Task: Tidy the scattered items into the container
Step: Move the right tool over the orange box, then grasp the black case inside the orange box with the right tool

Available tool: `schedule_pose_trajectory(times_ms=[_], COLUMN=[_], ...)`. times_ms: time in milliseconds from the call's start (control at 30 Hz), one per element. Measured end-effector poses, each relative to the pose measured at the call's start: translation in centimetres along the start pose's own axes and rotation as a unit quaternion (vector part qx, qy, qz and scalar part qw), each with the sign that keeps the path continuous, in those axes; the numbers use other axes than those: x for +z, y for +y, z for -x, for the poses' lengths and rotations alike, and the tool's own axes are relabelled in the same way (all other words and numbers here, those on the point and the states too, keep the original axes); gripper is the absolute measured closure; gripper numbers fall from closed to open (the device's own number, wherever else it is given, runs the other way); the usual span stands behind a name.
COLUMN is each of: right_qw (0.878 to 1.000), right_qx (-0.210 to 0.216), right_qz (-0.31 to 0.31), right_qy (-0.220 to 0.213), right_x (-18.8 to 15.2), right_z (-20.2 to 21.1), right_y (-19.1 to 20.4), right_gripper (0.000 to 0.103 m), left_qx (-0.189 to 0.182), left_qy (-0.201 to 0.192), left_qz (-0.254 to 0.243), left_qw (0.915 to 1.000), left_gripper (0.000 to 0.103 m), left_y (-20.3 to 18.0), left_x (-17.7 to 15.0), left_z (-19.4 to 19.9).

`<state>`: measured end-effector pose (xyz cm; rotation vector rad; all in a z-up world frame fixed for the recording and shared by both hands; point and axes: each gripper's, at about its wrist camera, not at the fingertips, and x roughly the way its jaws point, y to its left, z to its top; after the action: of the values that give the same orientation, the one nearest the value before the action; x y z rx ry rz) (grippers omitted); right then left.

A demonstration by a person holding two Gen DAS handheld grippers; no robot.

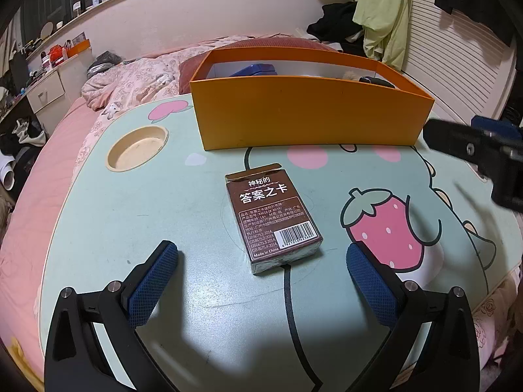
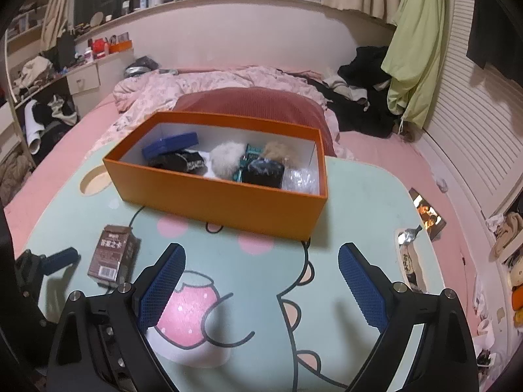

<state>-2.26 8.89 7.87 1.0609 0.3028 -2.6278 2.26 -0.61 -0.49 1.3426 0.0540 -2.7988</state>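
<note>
My left gripper hangs with its jaws spread wide, pads clear of the brown card box, which lies flat on the mint table just short of the orange container. The card box's long axis runs from my left gripper toward the container, opened flap end pointing at the container, barcode end nearest me. My right gripper is also spread apart and empty, over the cartoon print to the right of the card box, nearer me than the container. The container already holds a blue case, furry items and dark items.
</note>
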Motion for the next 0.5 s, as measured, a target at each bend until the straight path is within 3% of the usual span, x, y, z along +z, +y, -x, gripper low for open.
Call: schedule_pose_trajectory(times_ms=[200,267,333,400,467,500], right_qw=[1.000,1.000,0.999,0.997,0.990,0.987], right_qx=[0.002,0.010,0.039,0.077,0.122,0.131], right_qz=[0.006,0.004,0.002,-0.009,-0.046,-0.071], right_qy=[-0.002,-0.001,0.010,0.024,0.048,0.059], right_x=[0.4,0.8,1.6,3.0,5.1,6.1], right_z=[0.1,0.1,0.0,-0.3,-1.2,-1.8], right_y=[0.1,0.0,-0.2,-0.7,-1.9,-2.6], right_gripper=[0.009,0.013,0.026,0.064,0.078,0.079], left_qx=[0.000,0.000,0.000,0.000,0.000,0.000], left_qy=[0.000,0.000,-0.001,-0.001,-0.001,-0.001], left_qz=[0.000,0.000,0.000,0.000,0.000,0.000], left_qw=[1.0000,1.0000,1.0000,1.0000,1.0000,1.0000], left_gripper=[0.000,0.000,0.000,0.000,0.000,0.000], left_y=[0.0,0.0,0.0,0.0,0.0,0.0], left_x=[0.0,0.0,0.0,-0.1,-0.1,-0.1], left_z=[0.0,0.0,0.0,0.0,0.0,0.1])
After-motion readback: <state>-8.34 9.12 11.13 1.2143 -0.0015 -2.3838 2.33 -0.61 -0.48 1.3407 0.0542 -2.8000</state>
